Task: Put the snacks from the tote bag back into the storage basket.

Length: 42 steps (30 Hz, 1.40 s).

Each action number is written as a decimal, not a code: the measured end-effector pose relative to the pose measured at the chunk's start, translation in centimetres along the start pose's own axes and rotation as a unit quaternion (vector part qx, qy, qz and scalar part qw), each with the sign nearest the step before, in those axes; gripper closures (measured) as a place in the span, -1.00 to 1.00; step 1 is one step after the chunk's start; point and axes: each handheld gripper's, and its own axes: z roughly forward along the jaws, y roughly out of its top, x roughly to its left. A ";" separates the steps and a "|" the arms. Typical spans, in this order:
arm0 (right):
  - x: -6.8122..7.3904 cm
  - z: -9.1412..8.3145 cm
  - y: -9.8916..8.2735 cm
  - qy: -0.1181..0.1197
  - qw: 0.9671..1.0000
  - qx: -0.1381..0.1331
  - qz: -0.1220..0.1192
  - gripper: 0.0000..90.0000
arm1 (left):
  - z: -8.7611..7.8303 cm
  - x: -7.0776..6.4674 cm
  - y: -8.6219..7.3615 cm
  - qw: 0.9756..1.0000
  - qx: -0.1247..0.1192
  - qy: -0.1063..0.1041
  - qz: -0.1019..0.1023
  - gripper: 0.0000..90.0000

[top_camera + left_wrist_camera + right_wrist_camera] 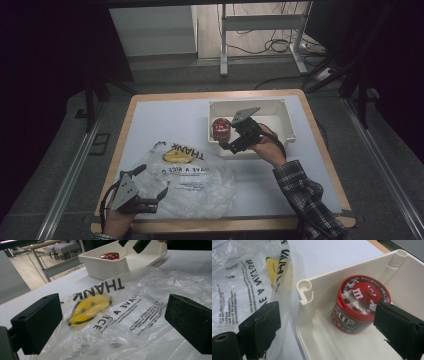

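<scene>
One red candy tub [359, 305] in white bin [317, 340], beside right gripper [332, 325], fingers [397, 330] apart, not touching.

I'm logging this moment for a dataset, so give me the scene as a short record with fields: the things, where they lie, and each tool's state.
container: white bin on the table
in container: red-lidded candy tub, upright in a corner
bag: clear plastic bag with smiley print, lying on the table beside the bin
left tool: open, at the bag's edge
right tool: open, over the bin, near the tub, not gripping it
</scene>
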 end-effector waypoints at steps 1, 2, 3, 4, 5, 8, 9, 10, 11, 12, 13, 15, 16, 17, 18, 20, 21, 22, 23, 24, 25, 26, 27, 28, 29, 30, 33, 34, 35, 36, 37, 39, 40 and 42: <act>0.0 -0.1 -0.1 0.001 1.000 -0.002 0.001 -0.83 | 0.0 0.0 0.0 1.000 0.000 -0.001 0.000 -0.98; 0.0 -0.2 -0.1 0.003 1.000 -0.005 0.004 -0.83 | 0.0 0.0 0.0 1.000 -0.001 -0.001 -0.001 -0.98; 0.1 -0.3 -0.2 0.004 1.000 -0.008 0.010 -0.83 | 0.0 0.1 0.0 1.000 -0.001 -0.002 -0.002 -0.98; 0.0 -0.4 -0.3 0.007 1.000 -0.013 0.014 -0.83 | 0.1 0.1 0.0 1.000 -0.001 -0.002 -0.002 -0.98; 0.0 -0.5 -0.4 0.008 1.000 -0.016 0.017 -0.83 | 0.1 0.1 0.0 1.000 0.001 -0.002 0.001 -0.98; 0.1 -0.8 -0.8 0.004 1.000 -0.018 0.019 -0.83 | 0.1 0.2 0.0 1.000 0.001 -0.003 0.000 -0.98; 0.2 -0.9 -0.8 0.002 1.000 -0.018 0.020 -0.83 | 0.1 0.2 0.1 1.000 0.002 -0.004 0.001 -0.98; 0.2 -1.0 -0.9 0.000 1.000 -0.019 0.021 -0.83 | 0.2 0.2 0.1 1.000 -0.001 -0.004 0.000 -0.98; 0.2 -1.0 -1.0 -0.001 1.000 -0.021 0.023 -0.83 | 0.1 0.2 0.1 1.000 -0.001 -0.004 0.000 -0.98; 0.3 -1.2 -1.1 -0.001 0.999 -0.023 0.023 -0.83 | 0.2 0.2 0.1 1.000 -0.001 -0.004 0.000 -0.98; 0.3 -1.2 -1.2 -0.002 0.999 -0.024 0.025 -0.83 | 0.2 0.2 0.1 1.000 -0.001 -0.004 0.000 -0.98; 0.5 -1.4 -1.3 -0.002 0.999 -0.027 0.024 -0.83 | 0.1 0.2 0.1 1.000 0.000 -0.004 0.000 -0.98; 0.6 -1.4 -1.3 -0.002 0.999 -0.027 0.021 -0.83 | 0.2 0.2 0.1 1.000 -0.001 -0.004 -0.001 -0.98; 0.7 -1.5 -1.3 -0.003 0.999 -0.026 0.021 -0.83 | 0.2 0.2 0.1 1.000 0.000 -0.004 -0.001 -0.98; 0.8 -1.5 -1.4 -0.003 1.000 -0.025 0.019 -0.83 | 0.2 0.2 0.1 1.000 0.001 -0.004 -0.001 -0.98; 1.0 -1.7 -1.5 -0.005 0.999 -0.027 0.020 -0.83 | 0.2 0.2 0.1 1.000 0.002 -0.005 -0.001 -0.98; 1.0 -1.8 -1.6 -0.004 0.999 -0.028 0.019 -0.83 | 0.2 0.2 0.1 1.000 0.002 -0.004 -0.001 -0.98; 1.1 -1.9 -1.7 -0.006 0.999 -0.029 0.020 -0.83 | 0.2 0.2 0.1 1.000 0.002 -0.004 -0.001 -0.98; 1.2 -2.0 -1.7 -0.008 0.999 -0.029 0.019 -0.83 | 0.2 0.2 0.1 1.000 0.003 -0.004 -0.001 -0.98; 1.2 -2.2 -1.8 -0.007 0.999 -0.032 0.020 -0.83 | 0.2 0.3 0.1 1.000 0.003 -0.004 -0.001 -0.98; 1.3 -2.3 -1.9 -0.007 0.999 -0.034 0.021 -0.83 | 0.2 0.3 0.0 1.000 0.003 -0.004 -0.001 -0.98; 1.4 -2.4 -2.0 -0.008 0.999 -0.034 0.020 -0.83 | 0.2 0.3 0.0 1.000 0.004 -0.004 0.000 -0.98; 1.6 -2.6 -2.2 -0.010 0.999 -0.035 0.020 -0.83 | 0.2 0.3 0.0 1.000 0.004 -0.004 -0.001 -0.98; 1.7 -2.7 -2.4 -0.011 0.999 -0.036 0.020 -0.83 | 0.2 0.3 0.1 1.000 0.003 -0.004 -0.001 -0.98; 1.8 -2.8 -2.5 -0.011 0.999 -0.037 0.020 -0.83 | 0.2 0.3 0.1 1.000 0.003 -0.004 -0.001 -0.98; 1.9 -2.9 -2.7 -0.009 0.999 -0.038 0.021 -0.83 | 0.2 0.3 0.1 1.000 0.003 -0.004 -0.001 -0.98; 2.1 -3.2 -3.1 -0.014 0.999 -0.037 0.018 -0.83 | 0.2 0.3 0.1 1.000 0.003 -0.004 -0.002 -0.98; 2.2 -3.3 -3.2 -0.015 0.999 -0.038 0.020 -0.83 | 0.2 0.3 0.1 1.000 0.003 -0.003 -0.002 -0.98; 2.3 -3.4 -3.3 -0.015 0.999 -0.040 0.020 -0.83 | 0.2 0.3 0.1 1.000 0.003 -0.003 -0.002 -0.98; 2.4 -3.6 -3.5 -0.016 0.999 -0.042 0.021 -0.83 | 0.2 0.3 0.0 1.000 0.004 -0.003 -0.002 -0.98; 2.4 -3.7 -3.6 -0.016 0.999 -0.042 0.021 -0.83 | 0.2 0.3 0.0 1.000 0.003 -0.002 -0.002 -0.98; 2.6 -3.9 -3.8 -0.020 0.999 -0.043 0.020 -0.83 | 0.2 0.3 0.1 1.000 0.003 -0.002 -0.003 -0.98; 2.6 -4.0 -3.9 -0.021 0.999 -0.044 0.022 -0.83 | 0.2 0.3 0.1 1.000 0.003 -0.002 -0.002 -0.98; 2.8 -4.2 -4.1 -0.021 0.998 -0.047 0.026 -0.83 | 0.2 0.3 0.0 1.000 0.003 -0.002 -0.002 -0.98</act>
